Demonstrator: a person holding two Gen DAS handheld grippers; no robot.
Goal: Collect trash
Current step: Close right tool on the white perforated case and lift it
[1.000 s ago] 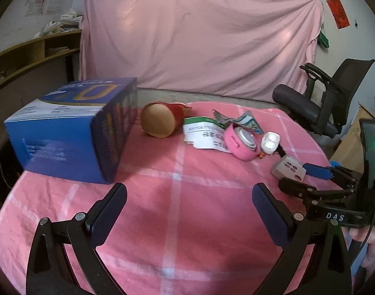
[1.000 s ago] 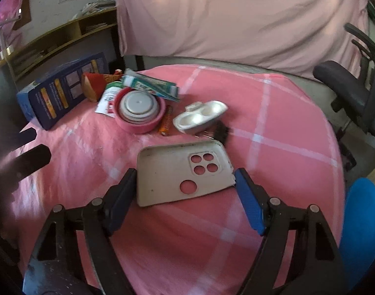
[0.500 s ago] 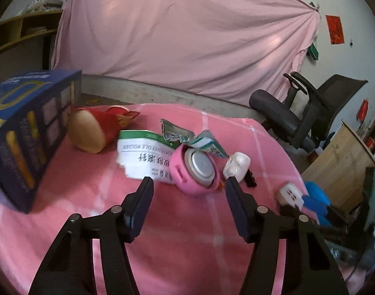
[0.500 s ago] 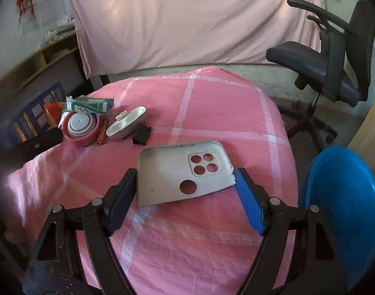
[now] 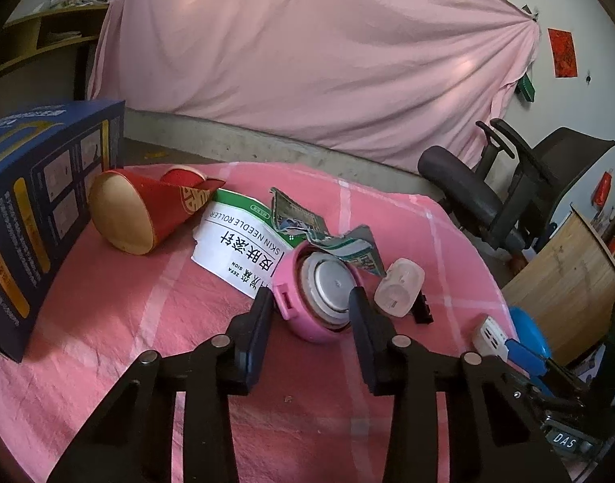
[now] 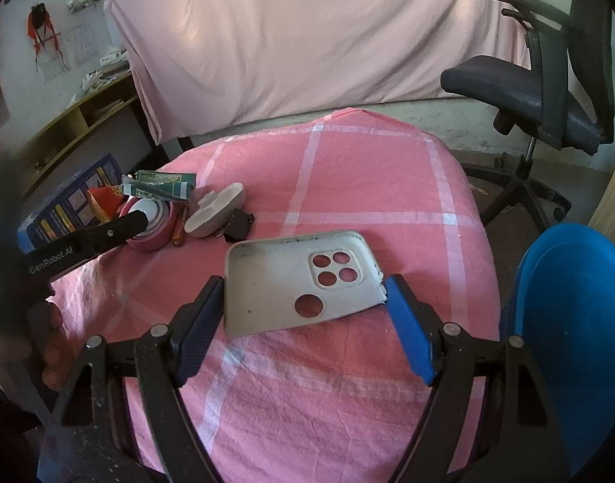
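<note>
Your left gripper (image 5: 310, 302) has been closing its jaws, the pink round container (image 5: 307, 294) now between them on the desk (image 5: 126, 322), while your right gripper (image 6: 303, 310) pinches the phone case (image 6: 283, 285).

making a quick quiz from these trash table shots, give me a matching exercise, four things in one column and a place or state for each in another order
Things:
1. phone case
2. pink round container
3. red paper cone
4. blue bin

Places or states:
A. lying on its side next to the blue box
B. off the table's right edge
C. between the right gripper's fingers
D. between the left gripper's fingers

Pairs: 1-C, 2-D, 3-A, 4-B
</note>
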